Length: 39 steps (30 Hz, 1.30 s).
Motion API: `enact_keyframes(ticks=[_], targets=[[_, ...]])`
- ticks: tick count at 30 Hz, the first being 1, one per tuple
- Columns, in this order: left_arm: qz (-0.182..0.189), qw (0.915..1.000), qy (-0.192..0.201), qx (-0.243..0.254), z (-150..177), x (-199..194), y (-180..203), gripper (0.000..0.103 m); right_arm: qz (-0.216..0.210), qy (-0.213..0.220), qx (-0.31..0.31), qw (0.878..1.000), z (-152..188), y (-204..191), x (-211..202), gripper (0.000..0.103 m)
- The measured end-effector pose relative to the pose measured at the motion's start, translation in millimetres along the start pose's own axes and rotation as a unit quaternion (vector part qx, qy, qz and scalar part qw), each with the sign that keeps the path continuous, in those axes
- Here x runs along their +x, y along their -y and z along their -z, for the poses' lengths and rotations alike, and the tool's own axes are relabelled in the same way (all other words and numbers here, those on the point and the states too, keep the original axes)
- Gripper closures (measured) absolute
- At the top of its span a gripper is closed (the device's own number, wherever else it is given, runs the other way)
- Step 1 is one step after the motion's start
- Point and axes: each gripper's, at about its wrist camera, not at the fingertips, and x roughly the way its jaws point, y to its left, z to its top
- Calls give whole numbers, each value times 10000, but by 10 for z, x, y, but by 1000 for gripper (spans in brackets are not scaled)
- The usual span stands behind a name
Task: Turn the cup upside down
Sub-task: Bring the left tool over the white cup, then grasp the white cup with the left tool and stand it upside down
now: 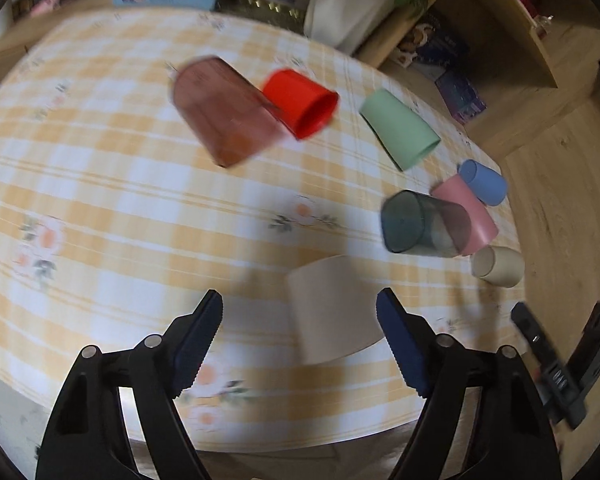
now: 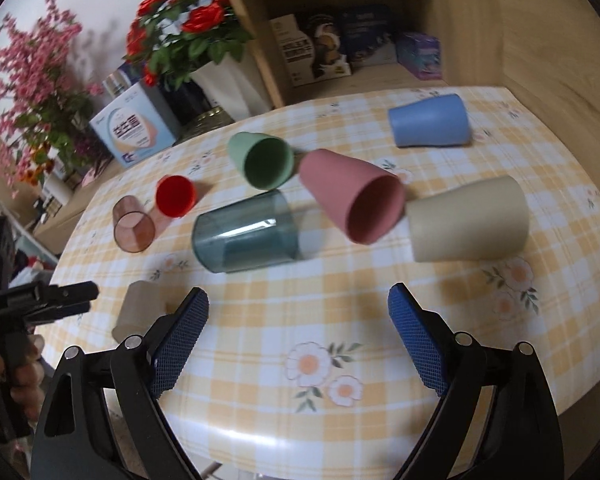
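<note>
Several cups lie on their sides on the yellow checked tablecloth point(image 2: 300, 320). In the left wrist view, my left gripper point(image 1: 300, 332) is open, with a cream cup point(image 1: 332, 312) between and just beyond its fingers. That cup also shows in the right wrist view point(image 2: 140, 312), next to the left gripper point(image 2: 60, 296). My right gripper point(image 2: 298, 328) is open and empty above the cloth. Ahead of it lie a clear teal cup point(image 2: 244, 232), a pink cup point(image 2: 356, 200) and a beige cup point(image 2: 468, 224).
Farther back lie a green cup point(image 2: 260, 160), red cup point(image 2: 175, 195), clear brown cup point(image 2: 134, 224) and blue cup point(image 2: 430, 121). A wooden shelf point(image 2: 480, 20) with boxes stands behind the table. Flower vases point(image 2: 228, 80) and a box point(image 2: 136, 128) stand at the back left.
</note>
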Motion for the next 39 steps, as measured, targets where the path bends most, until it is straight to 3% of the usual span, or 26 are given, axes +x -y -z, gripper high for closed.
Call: enact_keyframes(ticks=[4,10,15,19,23,25,32,36,39], targets=[[263,9976,-472,-422,-103,310,62,26,38,22,36,10000,28,105,-36,15],[28,9951,-731,-658,-183,545,35,29,68,16,260,9996,63,298,-46,15],[-187,9933,-1015,-514,-242,750,125,31,93,-44,408,9991,100,398,0,15],[-308,9926,-1117,-360,-241,814,179,40,80,-41,408,9991,105,409,6,15],[-413,9912,-1250,-145,-185,844,189,42,52,51,475,9988,99,434,-21,15],[-339,9919,-1219,-71,-174,829,192,47,46,59,502,9987,94,433,-23,15],[-263,9963,-710,412,-60,518,175,48,51,19,474,9989,116,401,-9,15],[-410,9956,-428,722,18,354,71,48,65,-87,454,9989,145,365,43,15],[-430,9964,-262,687,31,262,-42,49,32,-164,410,9990,159,307,83,15]])
